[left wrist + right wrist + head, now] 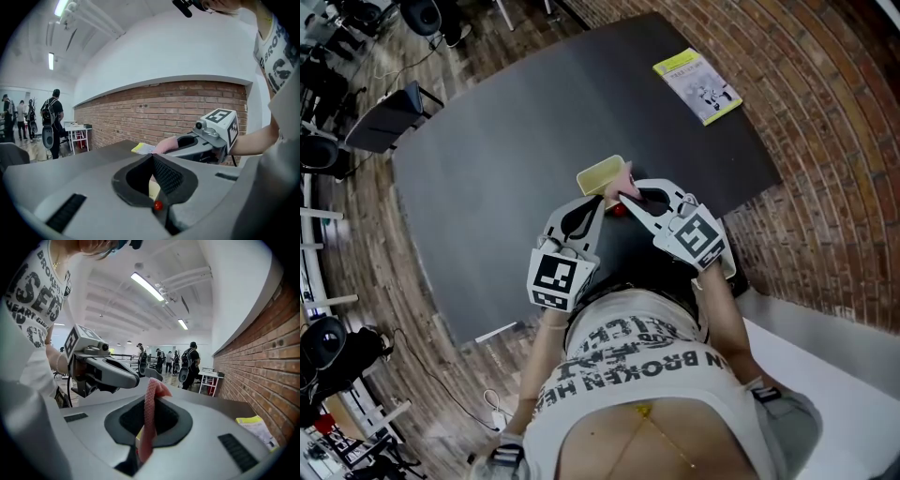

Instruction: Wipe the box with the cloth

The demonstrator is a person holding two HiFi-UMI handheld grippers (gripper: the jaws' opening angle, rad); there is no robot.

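Both grippers held in front of the person's torso, over the near edge of the dark table [487, 141], pointing away from the body and slightly downward. The forearms come forward from either side of the body, and the two sets of fingertips converge until they are almost touching.

Left gripper [598, 199]: its marker cube [561, 277] faces up and its wrist is close to the body. The jaws are brought together, and a strip of the pale yellow box [600, 174] shows pinched between the pads. The box sits at the fingertips, tilted and clear of the table top, above the middle of the table's near half.

Right gripper [623, 194]: it is angled inward across the left one, with its marker cube [698, 234] turned toward the person's right. The jaws are clamped on the pink cloth [149, 418], which runs as a narrow band up the slot between the pads and folds over past the tips. The free end of the cloth lies just beside the box's near rim.

A yellow-edged booklet [697, 85] lies flat near the far right corner of the table, well apart from both grippers.
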